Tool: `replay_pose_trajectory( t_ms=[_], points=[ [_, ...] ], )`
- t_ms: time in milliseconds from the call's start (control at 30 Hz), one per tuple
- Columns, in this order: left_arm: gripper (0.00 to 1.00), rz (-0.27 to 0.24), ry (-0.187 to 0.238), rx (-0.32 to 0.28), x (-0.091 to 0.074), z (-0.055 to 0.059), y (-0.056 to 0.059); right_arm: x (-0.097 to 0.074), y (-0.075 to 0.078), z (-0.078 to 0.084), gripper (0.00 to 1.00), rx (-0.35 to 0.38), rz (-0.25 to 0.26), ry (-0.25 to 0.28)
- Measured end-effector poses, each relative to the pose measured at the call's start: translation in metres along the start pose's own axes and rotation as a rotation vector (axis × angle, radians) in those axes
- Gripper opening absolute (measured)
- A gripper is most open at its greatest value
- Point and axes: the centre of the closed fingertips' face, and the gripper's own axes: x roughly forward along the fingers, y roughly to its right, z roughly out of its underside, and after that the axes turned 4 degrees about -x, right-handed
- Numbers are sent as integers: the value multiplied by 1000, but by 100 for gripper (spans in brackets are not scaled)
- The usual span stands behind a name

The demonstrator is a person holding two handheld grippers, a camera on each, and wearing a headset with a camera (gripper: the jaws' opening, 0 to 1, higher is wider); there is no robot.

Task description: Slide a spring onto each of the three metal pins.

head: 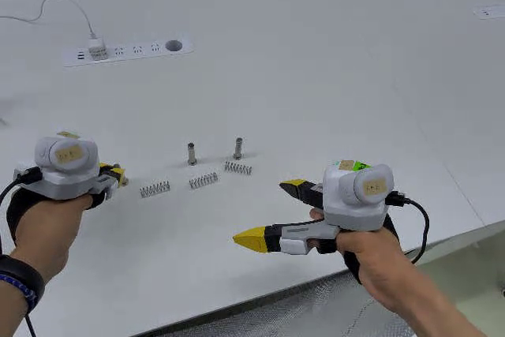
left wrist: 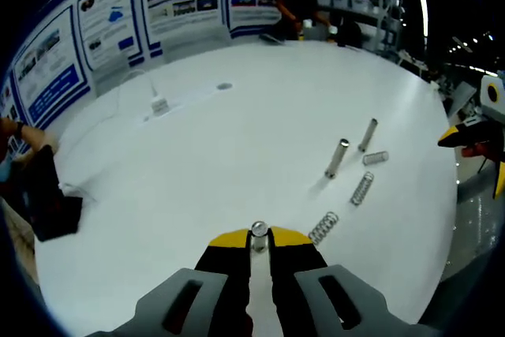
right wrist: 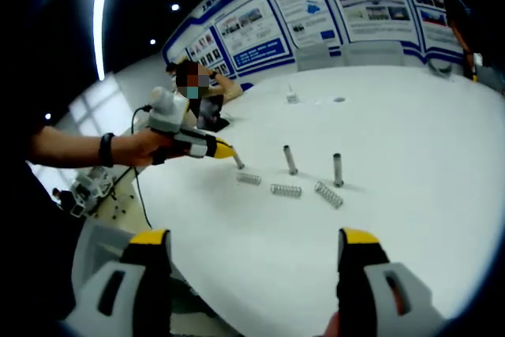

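Observation:
My left gripper [head: 117,174] [left wrist: 259,239] is shut on a short metal pin [left wrist: 259,234], held just above the white table at the left. Two more pins stand upright mid-table, one [head: 192,153] left of the other [head: 238,147]. Three springs lie in front of them: left [head: 155,189], middle [head: 203,181], right [head: 237,168]. My right gripper [head: 272,212] [right wrist: 254,238] hovers open and empty near the front right, its yellow tips pointing toward the springs. In the right gripper view the left gripper [right wrist: 197,146] holds its pin [right wrist: 237,161] tip-down beside the left spring [right wrist: 249,178].
A white power strip [head: 126,50] with a plugged-in cable lies at the back left. The table's front edge [head: 260,297] runs just below my right hand. A black bag [left wrist: 47,203] sits at the far left, and a seated person [right wrist: 197,92] is beyond the table.

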Motion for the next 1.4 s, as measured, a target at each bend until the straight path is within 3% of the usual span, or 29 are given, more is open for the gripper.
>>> replay_pose_trajectory(
  t_ms=[433, 800, 1400],
  points=[
    [12, 2, -3, 1, 0, -1, 1, -1, -2, 1, 88, -1, -7, -1],
    [8, 7, 3, -19, 5, -5, -1, -3, -1, 6, 88, -1, -3, -9],
    [8, 42, 13, 8, 18, -21, 15, -3, -1, 7, 88, 0, -2, -13]
  ],
)
